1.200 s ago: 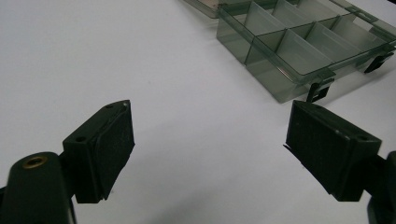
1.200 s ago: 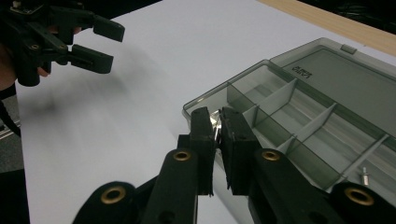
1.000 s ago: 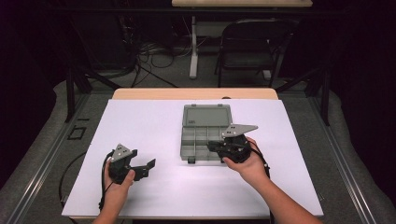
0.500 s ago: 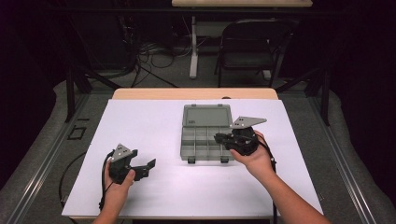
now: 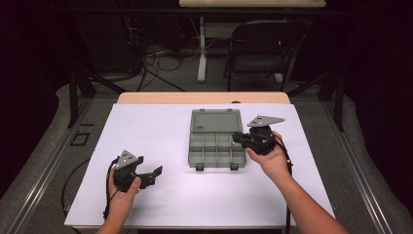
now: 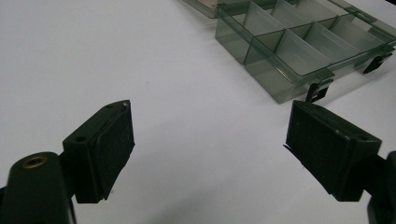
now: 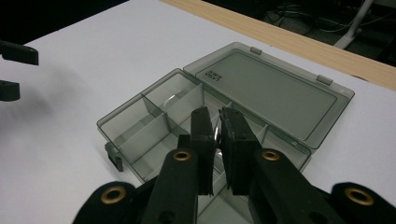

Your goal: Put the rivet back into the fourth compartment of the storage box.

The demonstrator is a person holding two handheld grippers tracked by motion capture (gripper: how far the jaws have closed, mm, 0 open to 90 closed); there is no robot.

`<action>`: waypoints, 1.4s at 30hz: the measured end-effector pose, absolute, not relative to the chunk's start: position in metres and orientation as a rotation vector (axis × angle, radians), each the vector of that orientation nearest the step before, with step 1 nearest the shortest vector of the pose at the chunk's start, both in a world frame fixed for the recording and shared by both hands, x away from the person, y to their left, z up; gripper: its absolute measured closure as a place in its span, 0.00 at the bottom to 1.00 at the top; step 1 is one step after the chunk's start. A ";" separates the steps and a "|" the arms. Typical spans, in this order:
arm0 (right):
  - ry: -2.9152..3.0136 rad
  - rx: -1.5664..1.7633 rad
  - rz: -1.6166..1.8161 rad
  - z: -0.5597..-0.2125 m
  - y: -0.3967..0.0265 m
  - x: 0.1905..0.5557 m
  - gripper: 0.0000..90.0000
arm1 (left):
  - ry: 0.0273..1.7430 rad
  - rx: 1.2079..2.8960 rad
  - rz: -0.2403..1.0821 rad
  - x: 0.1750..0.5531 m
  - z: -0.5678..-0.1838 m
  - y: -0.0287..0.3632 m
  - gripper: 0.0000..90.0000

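A clear grey compartment box (image 5: 215,156) lies open in the middle of the white table, its lid (image 5: 215,120) folded flat on the far side and its cells bare. My right gripper (image 5: 237,139) hovers at the box's right edge and points left over the cells. In the right gripper view the right gripper (image 7: 217,122) has its jaws shut to a thin slit above the box (image 7: 140,122) and lid (image 7: 267,88); I cannot tell whether anything is pinched. My left gripper (image 5: 148,167) rests at front left, open and holding nothing. The left gripper (image 6: 210,149) faces the box (image 6: 280,49).
A white sheet (image 5: 160,131) covers the table, with a strip of wood (image 5: 204,97) bare at the far edge. A black chair (image 5: 258,48) and floor cables (image 5: 156,58) lie beyond. In the right gripper view the left gripper's jaws (image 7: 11,70) sit at the left edge.
My right gripper has moved right and away from me, from the box's front right corner to its right side, jaws still shut. The left gripper has stayed put.
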State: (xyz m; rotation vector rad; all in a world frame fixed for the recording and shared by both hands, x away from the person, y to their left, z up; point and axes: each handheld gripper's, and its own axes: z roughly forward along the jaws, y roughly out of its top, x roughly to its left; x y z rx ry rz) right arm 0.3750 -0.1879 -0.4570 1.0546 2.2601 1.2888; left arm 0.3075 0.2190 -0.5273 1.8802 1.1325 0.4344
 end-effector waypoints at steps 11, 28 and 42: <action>2.236 1.107 1.272 -0.464 -0.194 0.387 0.93 | 1.132 1.881 0.438 0.307 -0.527 0.220 0.17; 2.213 1.191 1.215 -0.481 -0.197 0.409 0.93 | 1.133 1.875 0.442 0.307 -0.527 0.220 0.17; 2.239 1.236 1.129 -0.502 -0.193 0.425 0.93 | 1.134 1.870 0.436 0.308 -0.528 0.219 0.17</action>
